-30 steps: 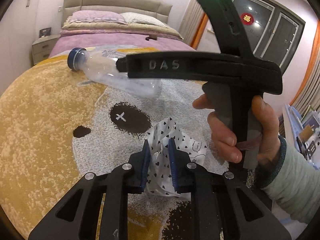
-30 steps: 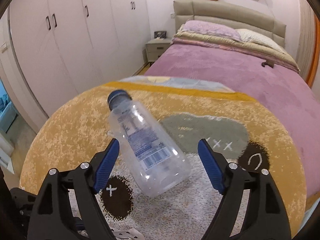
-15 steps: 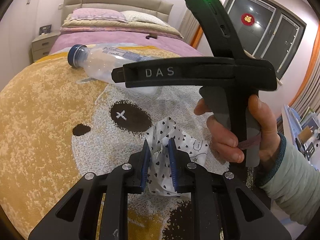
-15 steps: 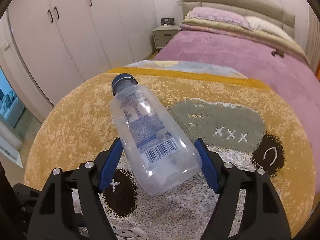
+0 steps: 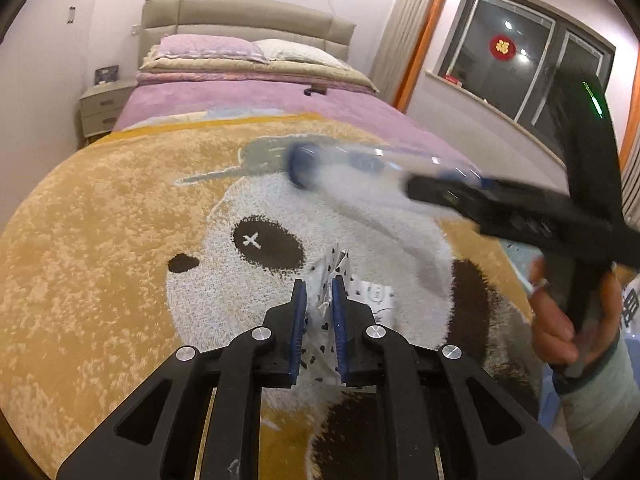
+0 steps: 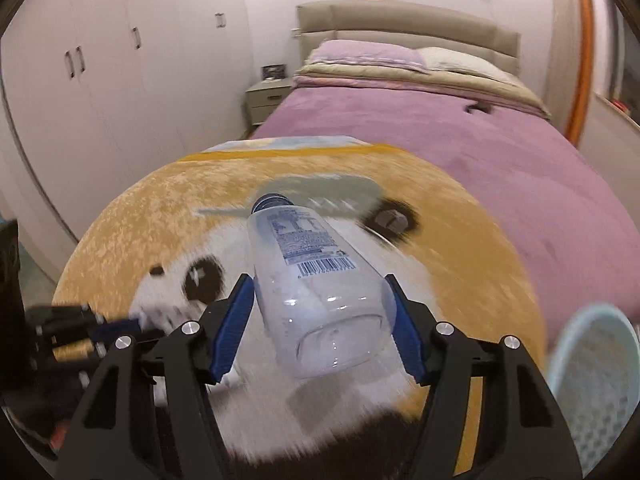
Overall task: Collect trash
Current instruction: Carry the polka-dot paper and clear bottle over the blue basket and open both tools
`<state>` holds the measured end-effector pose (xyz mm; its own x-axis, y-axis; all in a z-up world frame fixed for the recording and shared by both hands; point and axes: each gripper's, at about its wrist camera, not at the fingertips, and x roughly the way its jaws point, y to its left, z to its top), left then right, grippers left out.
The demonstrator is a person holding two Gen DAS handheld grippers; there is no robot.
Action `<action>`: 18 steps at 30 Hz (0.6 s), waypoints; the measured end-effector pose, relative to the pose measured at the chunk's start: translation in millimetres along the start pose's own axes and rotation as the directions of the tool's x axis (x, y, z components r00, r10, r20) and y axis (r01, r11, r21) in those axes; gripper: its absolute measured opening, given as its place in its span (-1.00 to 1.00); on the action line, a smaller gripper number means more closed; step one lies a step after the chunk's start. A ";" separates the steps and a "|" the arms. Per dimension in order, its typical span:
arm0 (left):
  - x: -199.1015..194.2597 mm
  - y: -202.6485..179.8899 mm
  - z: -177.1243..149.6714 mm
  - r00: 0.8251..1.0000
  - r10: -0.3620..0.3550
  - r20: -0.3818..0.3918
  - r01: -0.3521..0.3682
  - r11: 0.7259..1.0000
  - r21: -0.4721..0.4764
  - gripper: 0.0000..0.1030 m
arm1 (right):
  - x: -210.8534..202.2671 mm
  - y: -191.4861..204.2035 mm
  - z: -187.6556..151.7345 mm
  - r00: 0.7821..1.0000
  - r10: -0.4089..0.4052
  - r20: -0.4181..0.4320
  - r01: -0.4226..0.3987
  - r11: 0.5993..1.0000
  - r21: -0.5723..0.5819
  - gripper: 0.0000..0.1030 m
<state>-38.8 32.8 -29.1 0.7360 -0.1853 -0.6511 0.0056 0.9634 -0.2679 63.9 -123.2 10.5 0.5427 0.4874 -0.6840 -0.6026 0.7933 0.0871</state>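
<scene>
left camera is looking close along its fingers, down at the panda rug (image 5: 120,240), bed (image 5: 248,92) far behind | right camera is facing the same way, close above the rug | both are sharing rug, bed and bottle (image 6: 316,280)

Clear plastic bottle (image 6: 316,280), blue cap on, empty, barcode label up, tilted w/ cap pointing away, base near camera, pinched btwn blue pads. Crumpled white wrapper (image 5: 320,292) w/ black hearts, clamped upright btwn pads over rug.
</scene>
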 end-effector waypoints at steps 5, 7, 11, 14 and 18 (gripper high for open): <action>-9.5 -6.5 -4.7 1.000 0.009 0.013 -0.009 1.000 -0.016 -0.79 | -31.5 -14.8 -34.1 0.998 -0.061 -0.008 0.062 0.997 0.049 0.20; -12.1 -9.7 -8.3 1.000 0.015 0.017 -0.015 1.000 -0.020 -0.79 | -44.7 -18.1 -52.1 0.997 -0.073 -0.011 0.074 0.995 0.063 0.20; -15.1 -14.2 -14.3 1.000 0.011 0.018 -0.010 1.000 -0.029 -0.79 | -53.0 -22.7 -79.3 0.996 -0.066 -0.052 0.071 0.993 0.099 0.20; -16.6 -16.5 -16.2 1.000 0.004 0.019 -0.003 1.000 -0.026 -0.79 | -54.8 -22.2 -94.5 0.995 -0.052 -0.085 0.061 0.993 0.103 0.20; -19.7 -23.7 -21.4 1.000 -0.003 0.017 0.003 1.000 -0.009 -0.79 | -59.3 -21.5 -96.4 0.995 -0.036 -0.094 0.046 0.992 0.114 0.22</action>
<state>-67.9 9.5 -25.2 0.7474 -0.1847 -0.6382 0.0018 0.9611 -0.2761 -11.7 -204.4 -20.6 0.5063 0.4222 -0.7520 -0.5062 0.8514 0.1373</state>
